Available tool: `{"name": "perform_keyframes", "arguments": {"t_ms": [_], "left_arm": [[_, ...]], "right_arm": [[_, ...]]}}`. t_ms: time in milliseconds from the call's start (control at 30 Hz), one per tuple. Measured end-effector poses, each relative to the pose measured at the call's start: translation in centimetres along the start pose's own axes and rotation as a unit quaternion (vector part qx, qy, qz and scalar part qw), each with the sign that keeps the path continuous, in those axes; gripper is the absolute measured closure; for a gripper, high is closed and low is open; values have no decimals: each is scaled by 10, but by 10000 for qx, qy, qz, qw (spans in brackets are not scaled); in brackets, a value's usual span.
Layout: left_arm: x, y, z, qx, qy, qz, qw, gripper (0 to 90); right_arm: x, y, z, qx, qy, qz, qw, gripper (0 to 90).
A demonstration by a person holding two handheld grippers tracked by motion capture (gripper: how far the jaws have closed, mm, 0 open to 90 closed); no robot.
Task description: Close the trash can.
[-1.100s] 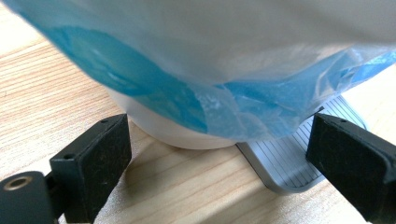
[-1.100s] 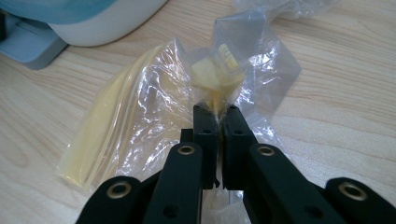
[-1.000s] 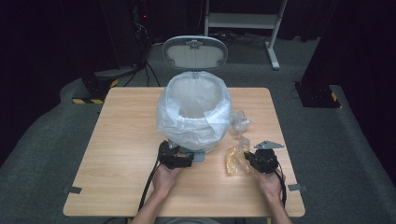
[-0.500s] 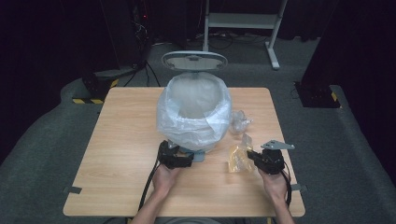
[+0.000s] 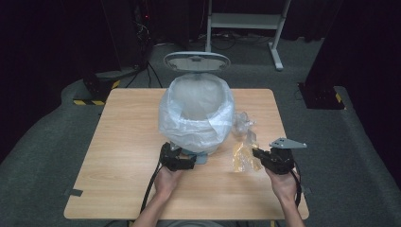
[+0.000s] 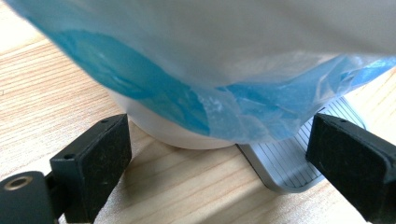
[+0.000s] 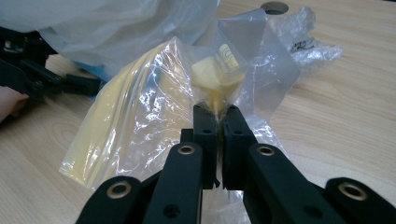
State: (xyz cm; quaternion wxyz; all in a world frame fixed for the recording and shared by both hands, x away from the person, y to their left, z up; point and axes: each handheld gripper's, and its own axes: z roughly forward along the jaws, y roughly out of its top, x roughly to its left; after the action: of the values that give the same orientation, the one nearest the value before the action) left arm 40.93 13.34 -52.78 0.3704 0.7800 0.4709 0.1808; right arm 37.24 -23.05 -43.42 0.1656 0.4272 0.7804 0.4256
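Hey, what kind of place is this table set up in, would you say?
Probably a lab or studio for recording handling tasks, not a home. A lone wooden table stands on grey carpet among dark curtains, with cables and equipment behind it and a pale metal stand. Hazard-striped feet hint at rig supports.

Left tongs (image 5: pixel 193 161) gape wide; right tongs (image 5: pixel 255 152) pinched closed.

We note a yellow plastic bag (image 7: pixel 140 126), crinkled and translucent, hanging tilted just off the tabletop, pinched at one edge. Beside it stands the white bin (image 5: pixel 196 111), upright, lined with a clear bag folded over its rim.
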Motion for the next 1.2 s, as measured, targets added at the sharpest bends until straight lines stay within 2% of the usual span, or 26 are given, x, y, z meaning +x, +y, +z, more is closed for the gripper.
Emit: {"name": "perform_keyframes", "arguments": {"t_ms": [467, 500, 600, 933, 1200], "left_arm": [[0, 0, 0, -1, 2, 4, 10000, 69], [0, 0, 0, -1, 2, 2, 10000, 68], [0, 0, 0, -1, 2, 0, 10000, 68], [0, 0, 0, -2, 2, 2, 10000, 69], [0, 0, 0, 0, 0, 2, 10000, 68]], "right_arm": [[-1, 21, -23, -236, 134, -64, 9996, 871], [-3, 24, -28, -295, 250, -2, 9993, 871], [-4, 28, -33, -338, 291, 13, 9990, 871], [-1, 45, -45, -424, 381, -124, 9983, 871], [-1, 67, -61, -661, 485, -192, 9965, 871]]}}
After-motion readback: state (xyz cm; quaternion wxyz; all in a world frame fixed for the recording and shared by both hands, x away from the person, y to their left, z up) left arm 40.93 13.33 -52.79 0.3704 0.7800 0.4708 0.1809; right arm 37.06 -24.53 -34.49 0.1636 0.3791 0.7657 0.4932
